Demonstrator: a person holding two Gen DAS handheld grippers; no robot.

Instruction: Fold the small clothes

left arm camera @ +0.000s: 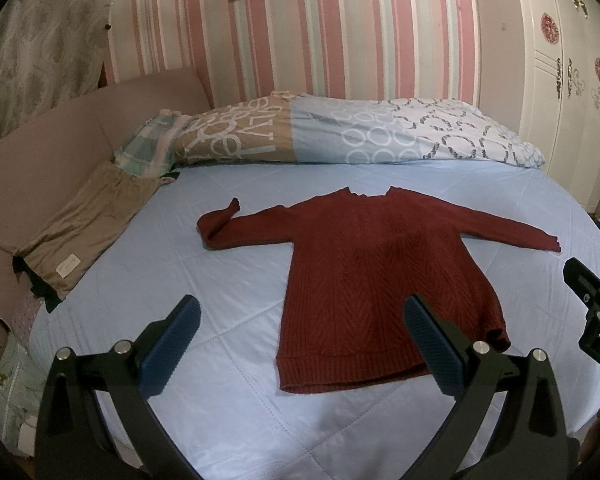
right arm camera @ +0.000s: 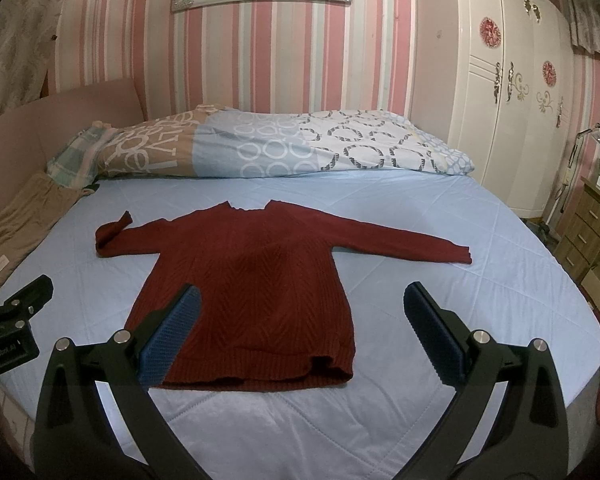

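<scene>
The red sweater [left arm camera: 380, 276] lies flat in the middle of the bed [left arm camera: 228, 420], hem toward the cameras, with only the sleeve tip at ten o'clock doubled back, so folding looks barely begun. Both the left gripper [left arm camera: 300, 344] and right gripper [right arm camera: 300, 336] hover above the hem, fingers spread wide, holding nothing.

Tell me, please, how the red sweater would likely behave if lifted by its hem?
The red sweater looks like soft knit, so it would probably droop. Its spread sleeves would likely trail. The ribbed hem should grip well.
</scene>
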